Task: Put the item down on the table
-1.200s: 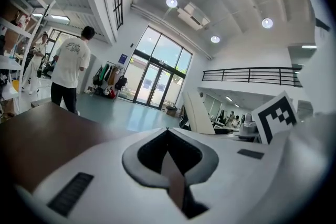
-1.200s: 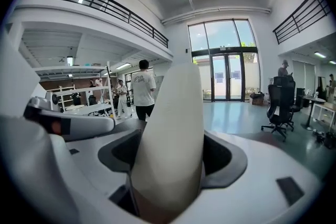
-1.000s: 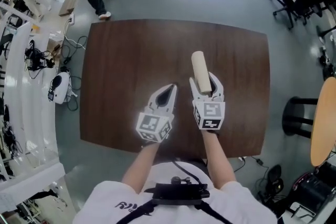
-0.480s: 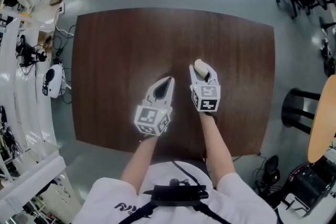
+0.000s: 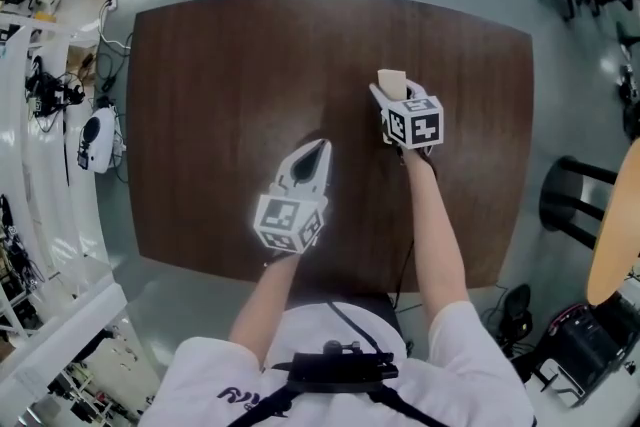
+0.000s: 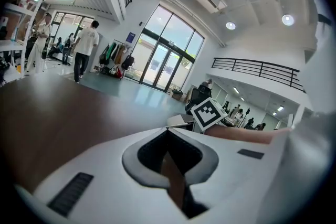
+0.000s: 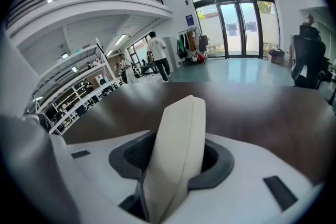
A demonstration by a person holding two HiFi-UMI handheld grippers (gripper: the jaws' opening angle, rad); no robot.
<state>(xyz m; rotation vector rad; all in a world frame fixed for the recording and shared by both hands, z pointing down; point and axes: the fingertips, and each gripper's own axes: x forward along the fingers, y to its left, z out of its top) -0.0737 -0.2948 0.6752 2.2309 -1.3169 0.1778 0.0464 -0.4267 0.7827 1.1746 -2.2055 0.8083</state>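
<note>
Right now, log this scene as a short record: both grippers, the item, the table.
left gripper: jaws together, nothing between them, above the table's middle
right gripper: jaws have just been closing and are clamped on the cream item
cream item: sticks up out of the right jaws, tilted
table: dark brown wood, under both grippers
item-to-table contact: cannot tell
task state: item not yet released

where the cameras sit

the head view looks steeply down on the counter (image 5: 220, 65) from above its 6 o'clock edge. each gripper view rides low and close over it, facing the glass doors (image 6: 163, 60). all three share the counter.
</note>
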